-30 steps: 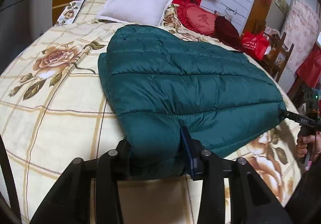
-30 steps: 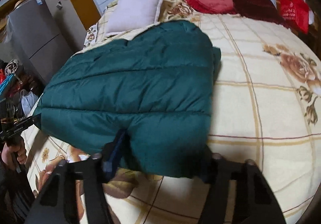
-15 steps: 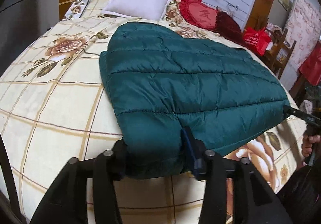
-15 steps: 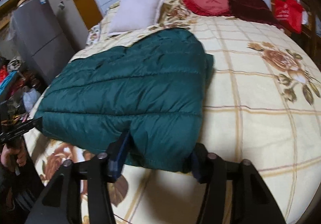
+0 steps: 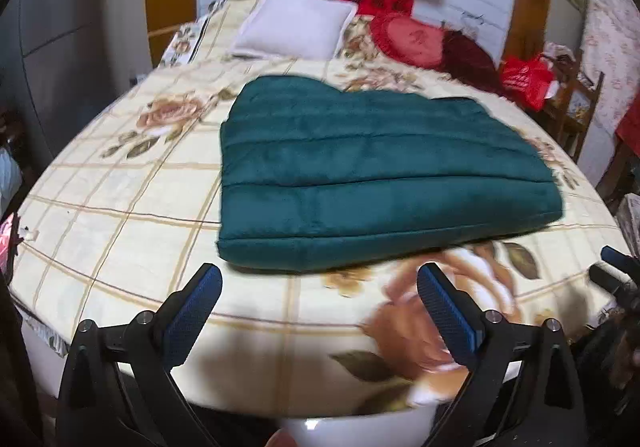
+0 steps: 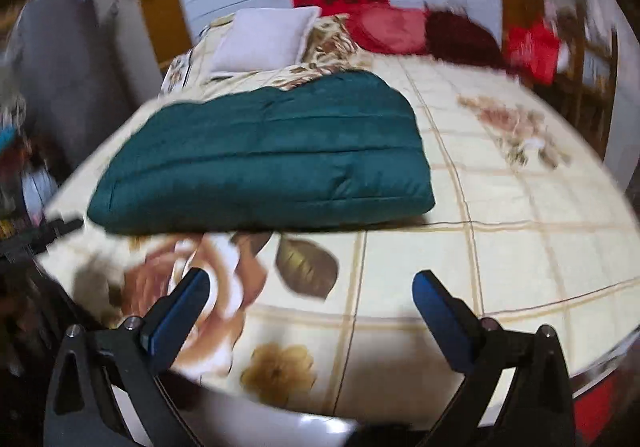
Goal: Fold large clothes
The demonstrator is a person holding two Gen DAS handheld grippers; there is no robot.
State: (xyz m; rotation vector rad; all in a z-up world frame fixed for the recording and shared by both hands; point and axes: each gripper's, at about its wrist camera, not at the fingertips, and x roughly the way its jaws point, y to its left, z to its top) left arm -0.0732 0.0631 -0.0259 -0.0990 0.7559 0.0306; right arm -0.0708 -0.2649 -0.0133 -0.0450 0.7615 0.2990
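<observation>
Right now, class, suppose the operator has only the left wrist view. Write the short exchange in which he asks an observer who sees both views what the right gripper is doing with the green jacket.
Operator: I see only a sliver of the right gripper. Is it gripping the jacket?
Observer: No. The right gripper is open, its blue fingers wide apart with nothing between them.
Operator: Is it touching the jacket at all?
Observer: No. The green jacket lies flat beyond its fingertips, with a strip of floral bedspread showing between them and the jacket's near edge.
</observation>
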